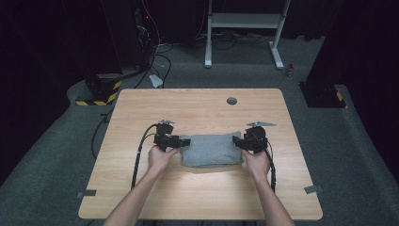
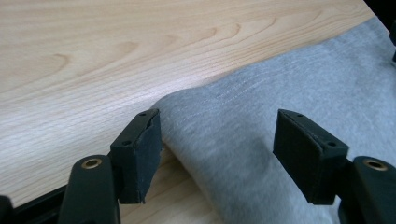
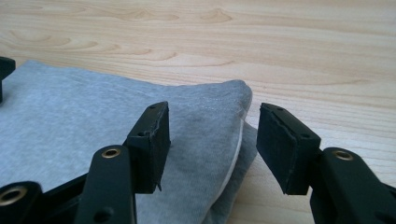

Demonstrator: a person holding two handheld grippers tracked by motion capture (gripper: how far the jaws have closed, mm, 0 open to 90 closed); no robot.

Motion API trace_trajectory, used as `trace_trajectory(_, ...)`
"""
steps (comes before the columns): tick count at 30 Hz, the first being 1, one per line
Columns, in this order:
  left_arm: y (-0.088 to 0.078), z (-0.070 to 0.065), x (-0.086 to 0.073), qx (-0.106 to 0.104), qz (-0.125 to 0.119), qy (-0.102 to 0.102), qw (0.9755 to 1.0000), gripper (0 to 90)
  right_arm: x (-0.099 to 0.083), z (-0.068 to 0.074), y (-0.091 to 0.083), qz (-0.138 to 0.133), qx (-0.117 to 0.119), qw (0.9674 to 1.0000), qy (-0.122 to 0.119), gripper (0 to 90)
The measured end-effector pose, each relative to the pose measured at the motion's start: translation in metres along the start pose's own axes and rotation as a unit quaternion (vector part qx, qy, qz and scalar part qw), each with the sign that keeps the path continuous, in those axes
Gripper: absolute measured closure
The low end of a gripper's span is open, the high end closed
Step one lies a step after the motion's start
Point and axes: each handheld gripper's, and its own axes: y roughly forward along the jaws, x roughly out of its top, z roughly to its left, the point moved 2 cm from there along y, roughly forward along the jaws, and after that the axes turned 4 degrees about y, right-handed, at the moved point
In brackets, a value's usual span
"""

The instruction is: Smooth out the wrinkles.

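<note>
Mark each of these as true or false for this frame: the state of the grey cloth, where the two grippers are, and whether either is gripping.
1. The grey cloth lies folded on the wooden table. True.
2. The left gripper is clamped on the cloth. False: its jaws stand apart over the cloth's edge, nothing pinched.
3. The grippers sit at opposite ends of the cloth. True.
4. The right gripper holds the cloth lifted off the table. False: its jaws are open and the cloth rests on the table.
5. The cloth is red. False: it is grey.
</note>
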Motion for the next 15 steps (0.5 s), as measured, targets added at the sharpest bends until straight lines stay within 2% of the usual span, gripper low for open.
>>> trace_trajectory(3,0.008,-0.001,0.003,-0.004,0.003,-0.01,0.9999,33.7,0.0,0.001,0.007,0.009,0.003,0.9999,0.008,46.1)
trace_trajectory(6,0.013,-0.002,0.006,-0.003,0.007,-0.005,1.0,37.7,0.0,0.003,0.011,0.012,0.007,0.9999,0.005,53.0)
trace_trajectory(9,0.015,-0.004,0.008,-0.015,0.002,-0.012,0.9998,48.5,0.0,0.003,0.013,0.015,0.014,0.9998,0.003,63.6)
trace_trajectory(12,0.015,-0.005,0.007,-0.014,0.004,-0.003,0.9999,61.1,0.0,0.004,0.013,0.018,0.019,0.9996,-0.012,74.7)
trace_trajectory(15,0.013,-0.005,0.008,-0.011,-0.001,0.0,0.9999,75.8,0.0,0.005,0.01,0.012,0.023,0.9994,-0.024,78.8)
